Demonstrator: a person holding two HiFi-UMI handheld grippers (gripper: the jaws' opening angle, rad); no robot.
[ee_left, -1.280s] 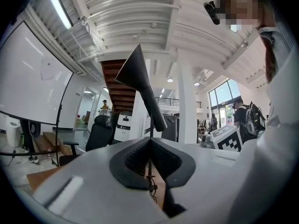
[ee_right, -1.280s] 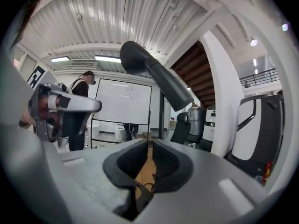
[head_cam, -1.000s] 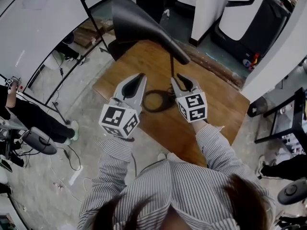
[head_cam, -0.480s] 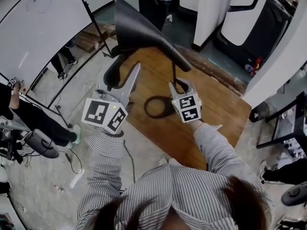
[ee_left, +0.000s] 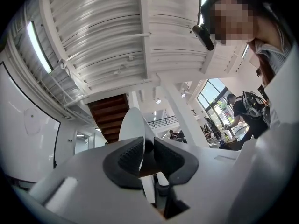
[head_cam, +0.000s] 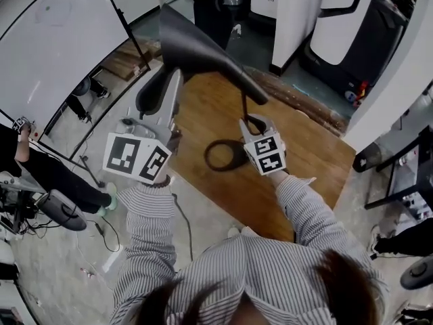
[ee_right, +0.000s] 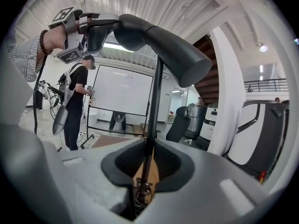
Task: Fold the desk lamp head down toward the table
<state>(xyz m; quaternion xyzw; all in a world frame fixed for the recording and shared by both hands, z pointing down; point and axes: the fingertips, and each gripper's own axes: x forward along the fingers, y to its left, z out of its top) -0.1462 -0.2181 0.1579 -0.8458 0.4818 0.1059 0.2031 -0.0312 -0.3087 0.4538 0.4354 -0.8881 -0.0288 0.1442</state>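
Our left gripper (head_cam: 173, 83) has risen from table height to the lamp head (head_cam: 193, 42), its jaws closing on the rim. Our right gripper (head_cam: 254, 122) has tightened around the lamp stem (head_cam: 244, 103).

bright even daylight, sharp centre, heavy fisheye bending and black vignetted corners.

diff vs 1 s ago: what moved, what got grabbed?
The left claw rose from beside the base up to the wide rim of the lamp head. Its jaws have just been closing on that rim. The right claw barely moved, and its jaws have just been closing on the pole. Unchanged: the lamp head is still raised and the base is still on the table.
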